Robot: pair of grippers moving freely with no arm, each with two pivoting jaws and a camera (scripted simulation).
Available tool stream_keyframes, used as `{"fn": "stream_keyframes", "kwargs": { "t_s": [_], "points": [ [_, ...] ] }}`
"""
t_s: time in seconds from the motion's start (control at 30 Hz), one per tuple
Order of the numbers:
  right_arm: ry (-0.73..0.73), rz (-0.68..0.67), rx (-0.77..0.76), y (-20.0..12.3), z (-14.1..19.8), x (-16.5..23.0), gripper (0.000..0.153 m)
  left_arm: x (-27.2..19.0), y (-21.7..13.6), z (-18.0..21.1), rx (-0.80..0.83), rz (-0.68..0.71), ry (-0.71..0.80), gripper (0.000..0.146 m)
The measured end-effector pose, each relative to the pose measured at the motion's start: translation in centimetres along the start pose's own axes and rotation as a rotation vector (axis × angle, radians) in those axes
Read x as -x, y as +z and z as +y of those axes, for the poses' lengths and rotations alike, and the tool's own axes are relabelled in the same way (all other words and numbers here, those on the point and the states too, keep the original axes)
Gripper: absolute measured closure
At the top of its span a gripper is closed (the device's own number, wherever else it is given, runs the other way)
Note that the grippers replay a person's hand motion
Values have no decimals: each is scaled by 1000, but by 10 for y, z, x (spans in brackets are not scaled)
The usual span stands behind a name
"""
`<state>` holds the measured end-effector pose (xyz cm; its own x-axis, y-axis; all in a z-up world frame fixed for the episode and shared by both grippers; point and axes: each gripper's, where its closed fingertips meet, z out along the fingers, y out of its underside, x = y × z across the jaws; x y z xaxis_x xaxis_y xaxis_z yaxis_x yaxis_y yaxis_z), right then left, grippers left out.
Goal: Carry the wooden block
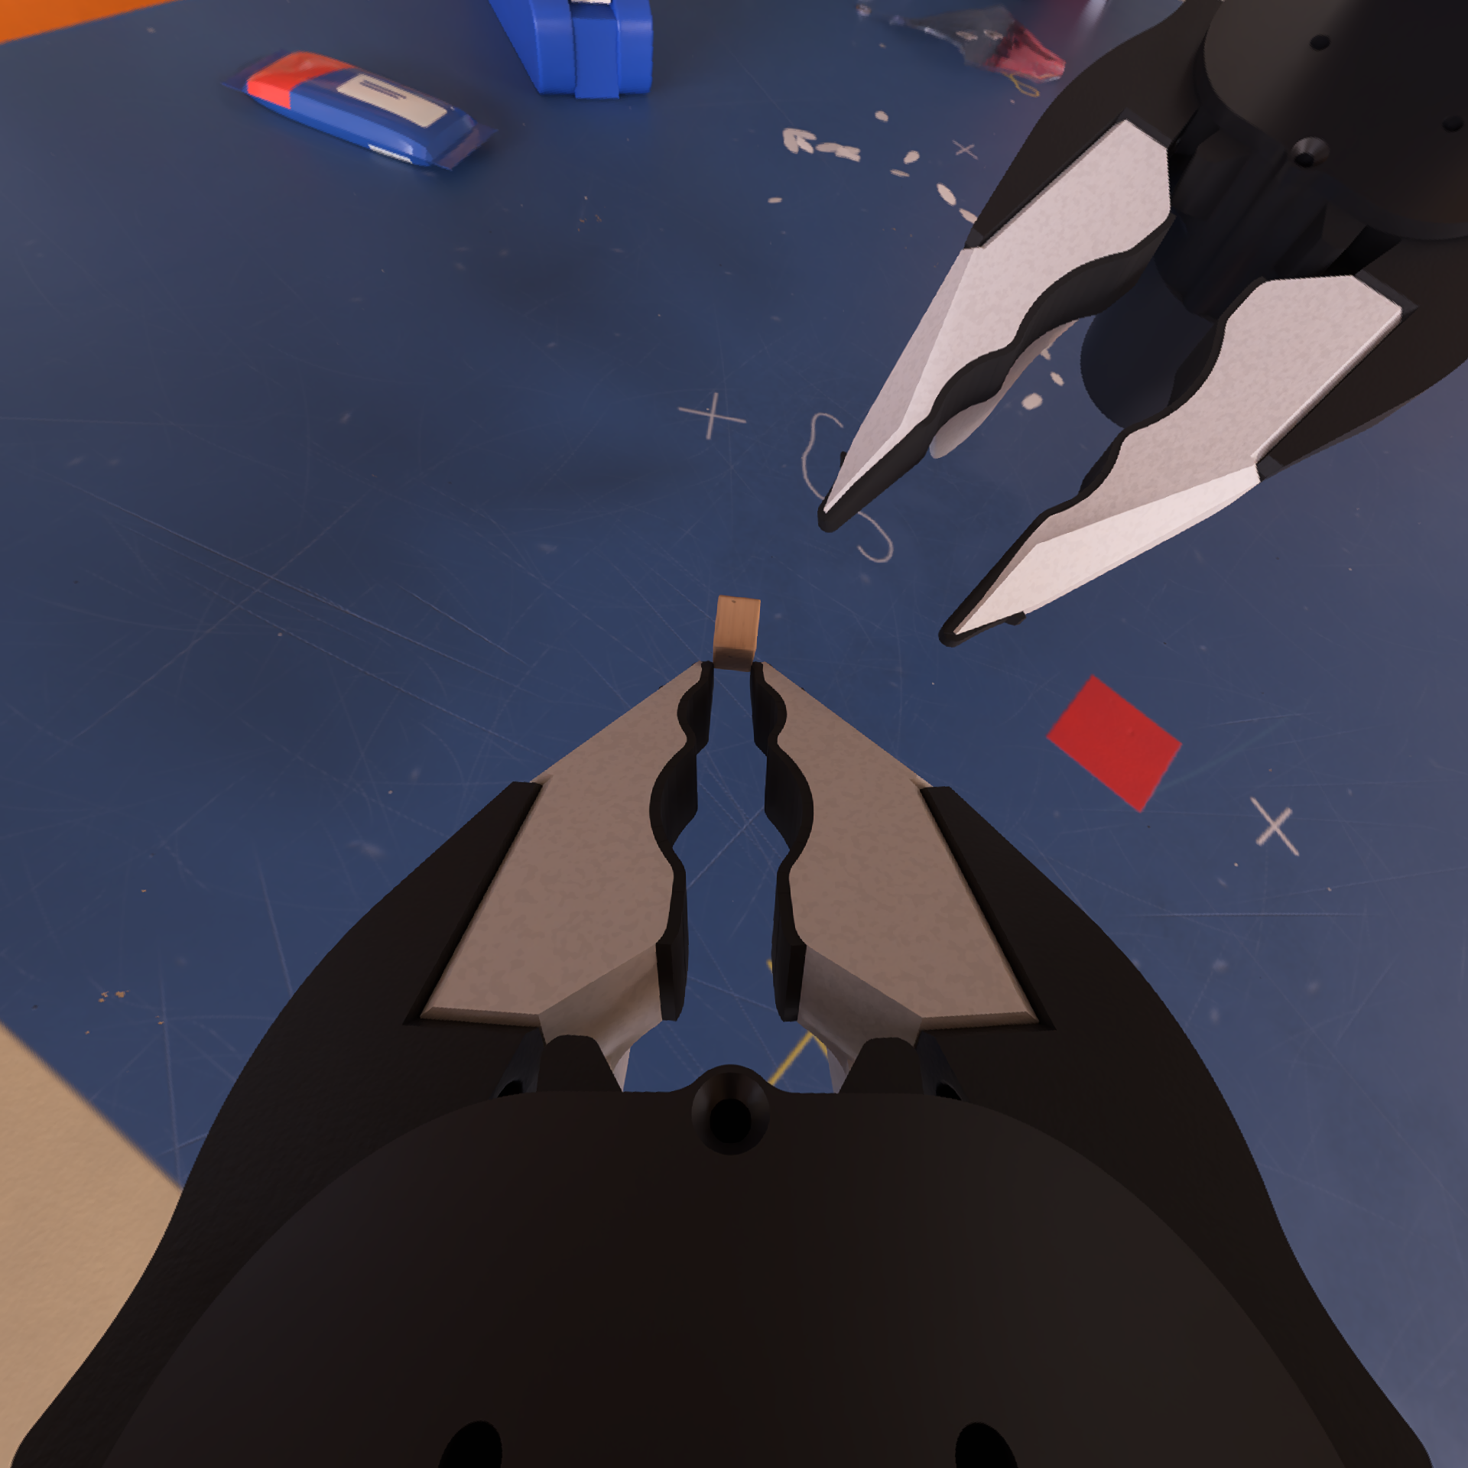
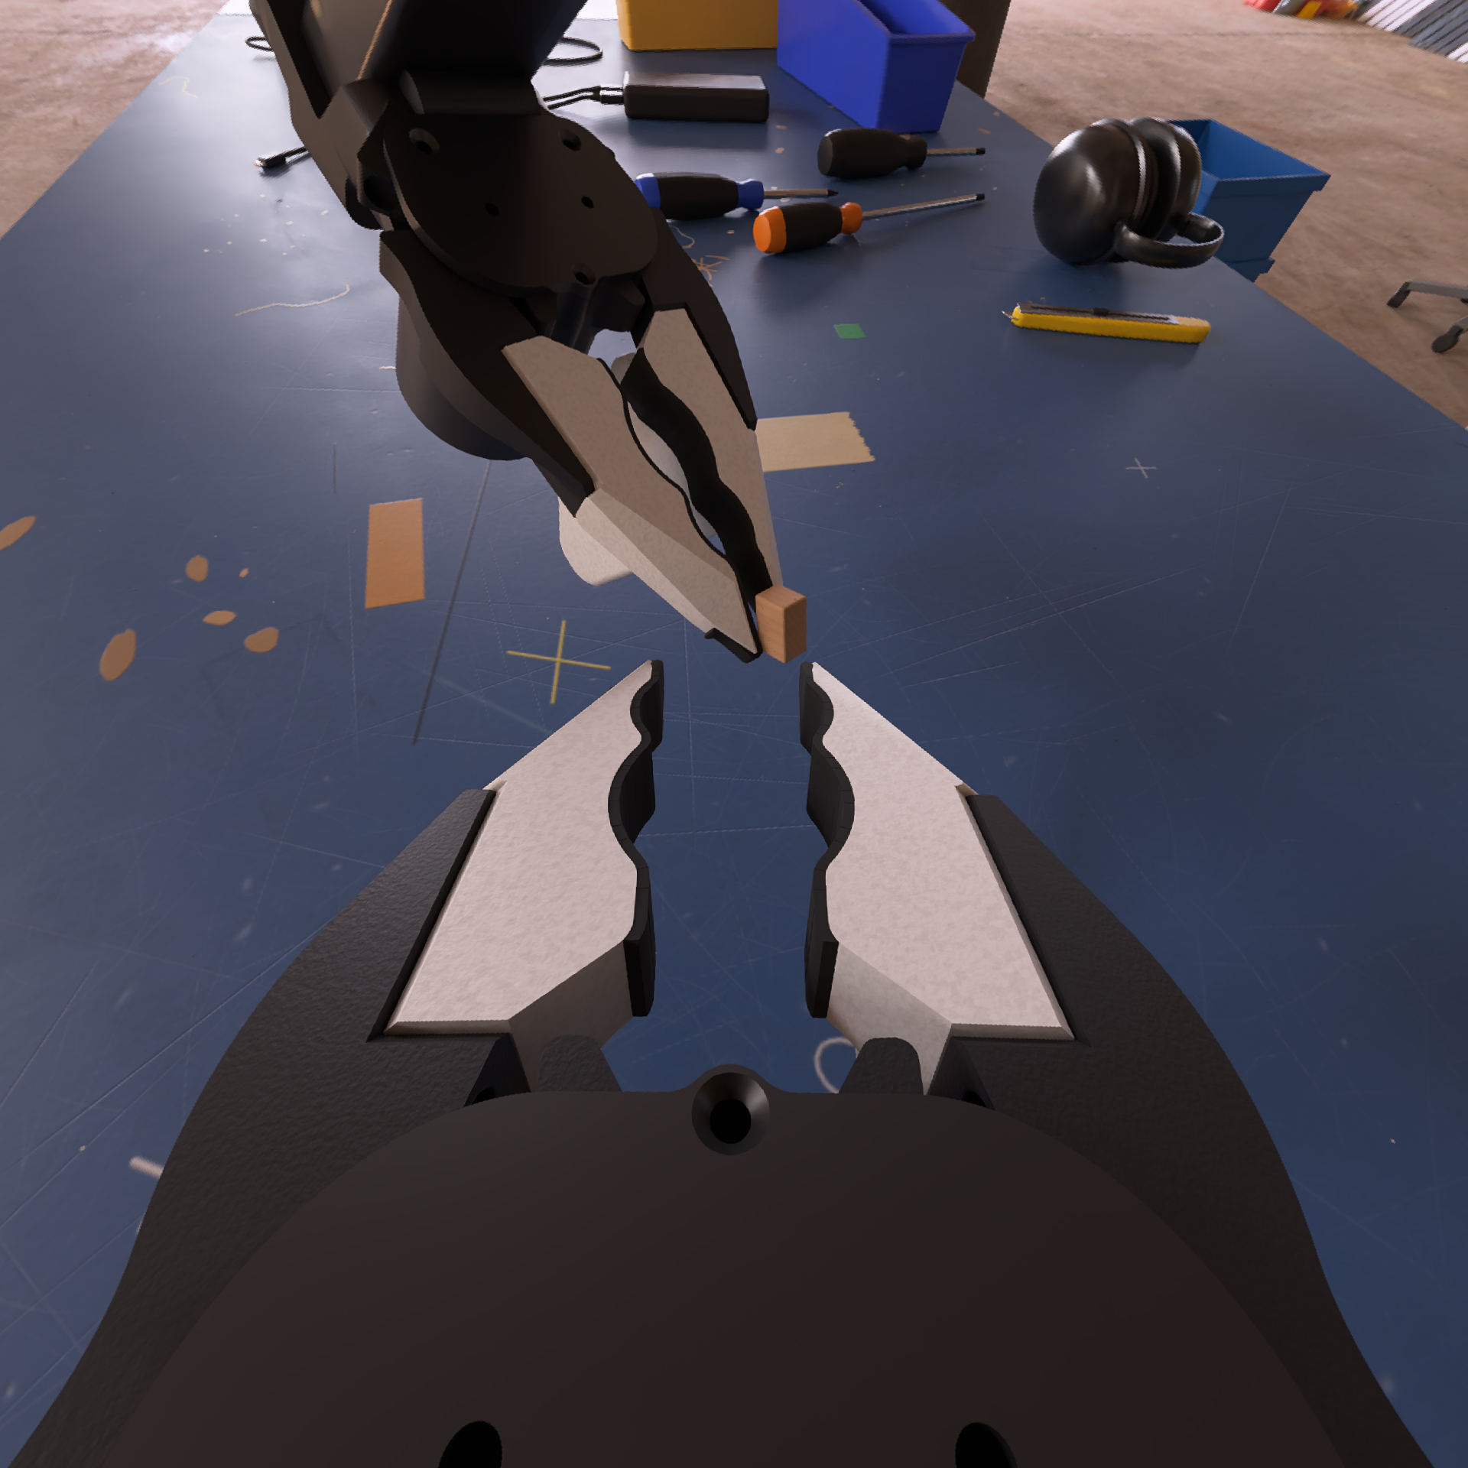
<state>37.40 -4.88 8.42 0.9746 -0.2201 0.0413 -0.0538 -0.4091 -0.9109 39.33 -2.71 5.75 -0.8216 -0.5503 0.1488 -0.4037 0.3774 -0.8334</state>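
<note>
A small wooden block (image 1: 736,633) is pinched at the very tips of my left gripper (image 1: 732,666), which is shut on it and holds it above the blue table. The right wrist view shows the same block (image 2: 782,623) at the tips of the left gripper (image 2: 755,635), just beyond my own fingertips. My right gripper (image 2: 729,667) is open and empty, its jaws spread wide, close in front of the block. In the left wrist view the right gripper (image 1: 886,580) hangs open to the right of the block, apart from it.
On the blue table lie a red square patch (image 1: 1114,740), a blue-red packet (image 1: 357,107) and a blue stapler-like object (image 1: 580,44). Farther off are screwdrivers (image 2: 806,224), black earmuffs (image 2: 1120,195), a yellow cutter (image 2: 1108,323), blue bins (image 2: 874,56) and tape strips (image 2: 395,552).
</note>
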Motion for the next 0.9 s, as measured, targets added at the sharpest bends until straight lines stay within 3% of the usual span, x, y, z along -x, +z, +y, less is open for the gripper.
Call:
{"fn": "stream_keyframes", "kwargs": {
  "t_s": [0.7,0.9],
  "points": [
    [19,-15,7,3,3,0,119,0,-14,-24,-171,13,-18,137],
    [238,-114,-162,-11,-20,-5,114,-14,-21,-43,-277,63,-33,137]
  ]
}}
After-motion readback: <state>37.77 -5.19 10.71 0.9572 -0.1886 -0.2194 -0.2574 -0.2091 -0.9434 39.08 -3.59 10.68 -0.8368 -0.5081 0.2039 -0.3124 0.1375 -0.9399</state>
